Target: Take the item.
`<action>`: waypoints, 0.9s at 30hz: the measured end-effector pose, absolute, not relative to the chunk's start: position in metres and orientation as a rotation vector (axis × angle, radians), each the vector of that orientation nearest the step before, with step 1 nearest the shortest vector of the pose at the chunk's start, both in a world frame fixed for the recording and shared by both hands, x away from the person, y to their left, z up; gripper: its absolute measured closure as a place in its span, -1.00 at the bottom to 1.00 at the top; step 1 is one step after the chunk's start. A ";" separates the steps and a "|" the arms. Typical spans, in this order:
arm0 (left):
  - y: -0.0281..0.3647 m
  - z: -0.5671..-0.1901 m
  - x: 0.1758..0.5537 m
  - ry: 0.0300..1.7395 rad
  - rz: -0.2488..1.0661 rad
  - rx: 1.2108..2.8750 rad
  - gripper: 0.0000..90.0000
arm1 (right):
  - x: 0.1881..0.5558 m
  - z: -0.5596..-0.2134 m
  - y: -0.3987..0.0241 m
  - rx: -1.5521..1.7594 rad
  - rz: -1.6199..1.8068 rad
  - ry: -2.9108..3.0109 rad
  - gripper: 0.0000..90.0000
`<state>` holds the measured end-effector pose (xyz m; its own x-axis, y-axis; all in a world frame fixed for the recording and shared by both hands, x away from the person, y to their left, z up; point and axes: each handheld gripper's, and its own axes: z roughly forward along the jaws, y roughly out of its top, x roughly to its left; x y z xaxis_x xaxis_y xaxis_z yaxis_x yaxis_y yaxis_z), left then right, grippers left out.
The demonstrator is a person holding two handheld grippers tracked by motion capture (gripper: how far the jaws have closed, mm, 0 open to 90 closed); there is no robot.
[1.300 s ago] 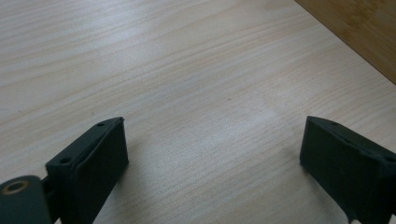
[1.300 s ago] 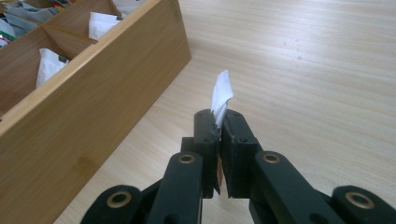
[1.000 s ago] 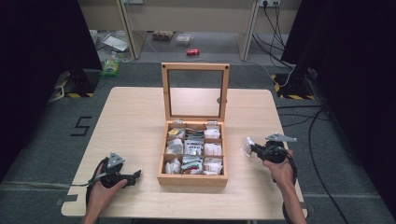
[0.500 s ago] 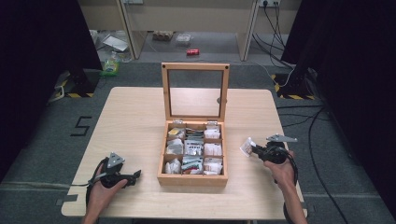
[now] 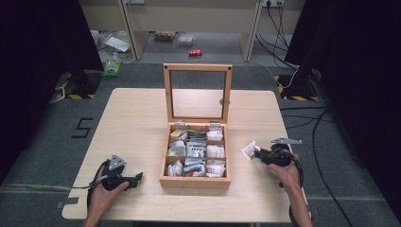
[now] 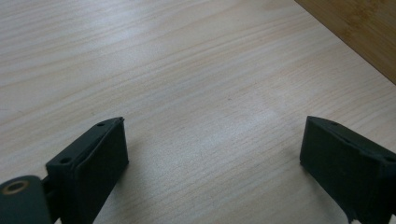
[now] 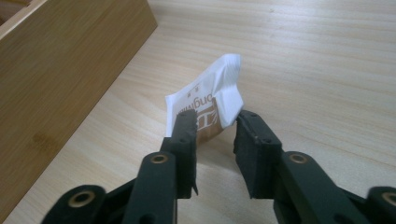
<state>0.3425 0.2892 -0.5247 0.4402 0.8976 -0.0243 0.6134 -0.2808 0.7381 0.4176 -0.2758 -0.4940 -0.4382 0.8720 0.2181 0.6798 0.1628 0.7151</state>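
Sachet (image 7: pixel 212 105) between parted right gripper (image 7: pixel 215 128) jaws

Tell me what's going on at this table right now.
A person sits at a wooden table with an open compartment box of packets. The right hand-held gripper has a white sachet between its jaws, which have just been opening, right of the box. The left hand-held gripper rests open on the table.

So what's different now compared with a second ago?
The right gripper has just been opening its jaws, loosening its hold on the white sachet, which sits between them, one pad no longer touching it. The hand has barely shifted. The left gripper rests open on the table as before, and the wooden tea box keeps its lid up.
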 end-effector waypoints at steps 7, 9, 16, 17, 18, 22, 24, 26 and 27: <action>0.289 -0.525 0.342 1.265 0.529 2.006 -0.84 | 0.418 -0.490 -0.280 1.525 1.151 2.156 0.34; 0.289 -0.525 0.342 1.266 0.529 2.006 -0.84 | 0.417 -0.489 -0.281 1.536 1.155 2.147 0.31; 0.289 -0.525 0.342 1.266 0.529 2.006 -0.84 | 0.418 -0.486 -0.277 1.523 1.154 2.137 0.22; 0.289 -0.525 0.342 1.266 0.529 2.006 -0.84 | 0.418 -0.485 -0.276 1.519 1.151 2.134 0.21; 0.289 -0.525 0.342 1.266 0.529 2.006 -0.84 | 0.418 -0.485 -0.276 1.510 1.151 2.135 0.20; 0.289 -0.525 0.342 1.266 0.529 2.006 -0.84 | 0.417 -0.482 -0.272 1.509 1.166 2.125 0.15; 0.289 -0.525 0.342 1.266 0.529 2.006 -0.84 | 0.417 -0.480 -0.271 1.513 1.173 2.121 0.13; 0.289 -0.525 0.342 1.265 0.529 2.006 -0.84 | 0.417 -0.479 -0.270 1.511 1.178 2.118 0.09; 0.289 -0.525 0.342 1.266 0.528 2.006 -0.84 | 0.417 -0.479 -0.269 1.508 1.180 2.117 0.08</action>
